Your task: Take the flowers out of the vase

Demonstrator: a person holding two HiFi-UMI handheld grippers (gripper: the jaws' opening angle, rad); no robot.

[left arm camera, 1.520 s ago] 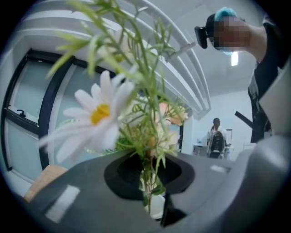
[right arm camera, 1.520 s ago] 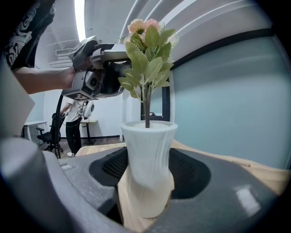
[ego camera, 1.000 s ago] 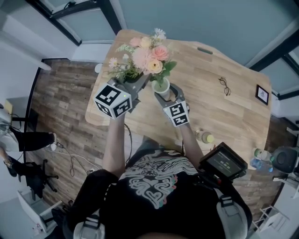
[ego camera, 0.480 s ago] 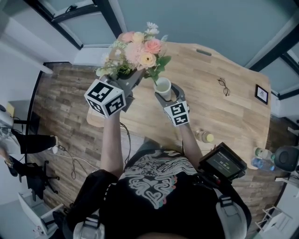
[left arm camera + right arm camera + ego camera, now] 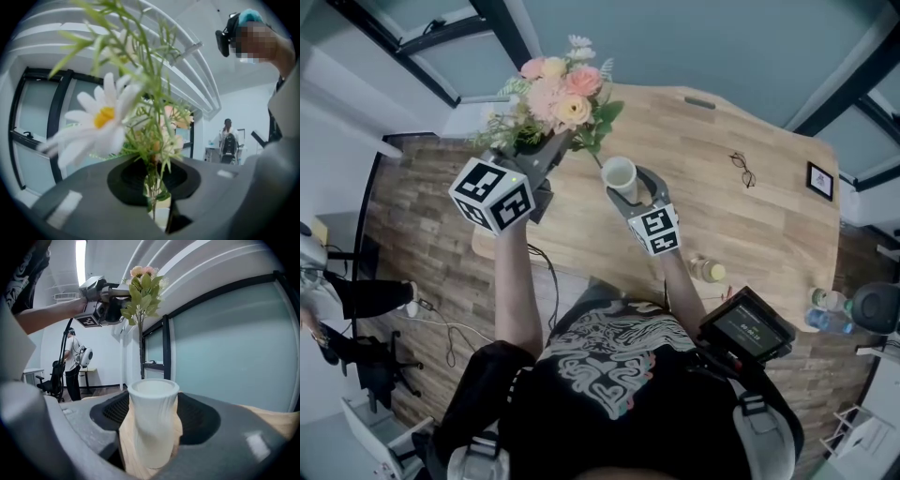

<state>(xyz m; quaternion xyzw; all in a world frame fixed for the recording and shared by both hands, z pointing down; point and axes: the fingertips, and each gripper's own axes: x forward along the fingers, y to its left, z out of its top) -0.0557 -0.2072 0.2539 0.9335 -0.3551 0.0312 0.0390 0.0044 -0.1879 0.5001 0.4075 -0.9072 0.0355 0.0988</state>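
Observation:
The bouquet [image 5: 558, 94] of pink, peach and white flowers hangs in the air over the table's far left. My left gripper [image 5: 555, 142] is shut on its green stems [image 5: 152, 187]; a white daisy [image 5: 101, 117] fills the left gripper view. The white ribbed vase [image 5: 619, 174] stands empty on the table [image 5: 741, 234]. It sits between the jaws of my right gripper [image 5: 628, 184], which have just been opening; wood shows on both sides of the vase [image 5: 153, 420]. In the right gripper view the bouquet [image 5: 143, 287] is high above, its stem ends just over the rim.
Eyeglasses [image 5: 741, 169], a small framed picture [image 5: 821, 182] and a bottle [image 5: 710, 273] lie on the table's right half. A screen device [image 5: 747, 328] hangs at the wearer's chest. A person [image 5: 75, 362] stands in the background room.
My left gripper has lifted the bouquet up and to the left, and the stems have come out of the vase. The vase stays between the right jaws.

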